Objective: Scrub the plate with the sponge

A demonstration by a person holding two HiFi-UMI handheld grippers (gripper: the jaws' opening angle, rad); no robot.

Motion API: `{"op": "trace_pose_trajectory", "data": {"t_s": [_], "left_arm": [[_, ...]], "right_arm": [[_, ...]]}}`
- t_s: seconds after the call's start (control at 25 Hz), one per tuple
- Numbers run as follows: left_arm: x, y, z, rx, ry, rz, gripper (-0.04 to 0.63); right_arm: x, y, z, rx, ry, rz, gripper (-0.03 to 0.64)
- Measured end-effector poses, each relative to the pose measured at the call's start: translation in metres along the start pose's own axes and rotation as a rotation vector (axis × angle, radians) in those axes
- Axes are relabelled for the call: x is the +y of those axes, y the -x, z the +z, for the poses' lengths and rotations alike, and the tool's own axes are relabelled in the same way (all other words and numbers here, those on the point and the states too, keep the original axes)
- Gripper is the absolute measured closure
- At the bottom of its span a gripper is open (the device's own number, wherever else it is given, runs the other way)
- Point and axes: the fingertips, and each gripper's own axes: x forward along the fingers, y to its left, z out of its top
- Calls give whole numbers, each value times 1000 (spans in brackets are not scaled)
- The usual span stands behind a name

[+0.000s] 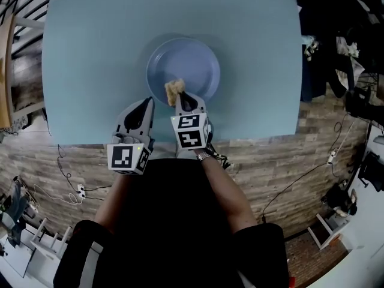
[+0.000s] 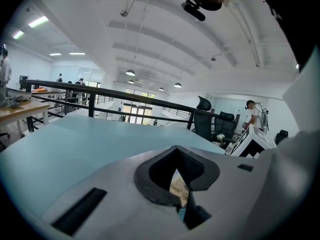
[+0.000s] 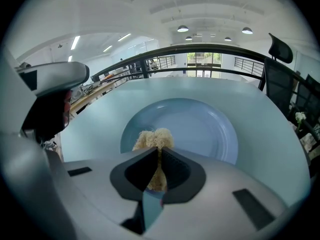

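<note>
A pale blue surface (image 1: 90,53) carries everything. Below its near edge lies a wood-plank floor (image 1: 288,167) with thin cables (image 1: 67,192) trailing over it. Past the surface's far edge runs a black railing (image 3: 200,48). Beyond that stand black office chairs (image 2: 204,119) and a person in a white shirt (image 2: 251,115). Round ceiling lamps (image 3: 183,28) hang above.

The left gripper (image 1: 147,102) and the right gripper (image 1: 182,96) are built alike: pale grey shells taper to a point, lined with black padded jaws. Each carries a white cube (image 1: 128,157) printed with black square markers. The person wears a black top (image 1: 171,221) and a metal wristband (image 1: 203,156). A pale stripe (image 1: 90,258) runs down one dark sleeve.
</note>
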Motion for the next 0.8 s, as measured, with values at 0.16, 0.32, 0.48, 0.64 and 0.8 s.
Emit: {"op": "trace_pose_trajectory", "data": {"t_s": [0.16,0.32,0.48,0.64,0.8], "left_arm": [[-6,-5,2,1,-9,-20,594],[-9,-13,2,7,-14,-36,594],[-16,-21,3,11,-23,-46,594],[-22,-27,5,14,-28,-48,594],[-29,-34,7,17,-26,-49,594]], "right_arm": [[-12,7,-2,2,-3,-32,591],[-28,9,-4,-14,-14,-63,590],[-43,12,-7,-20,-36,-78,591],[-54,16,-7,-31,-31,-86,589],[-63,20,-4,-25,-28,-86,589]]}}
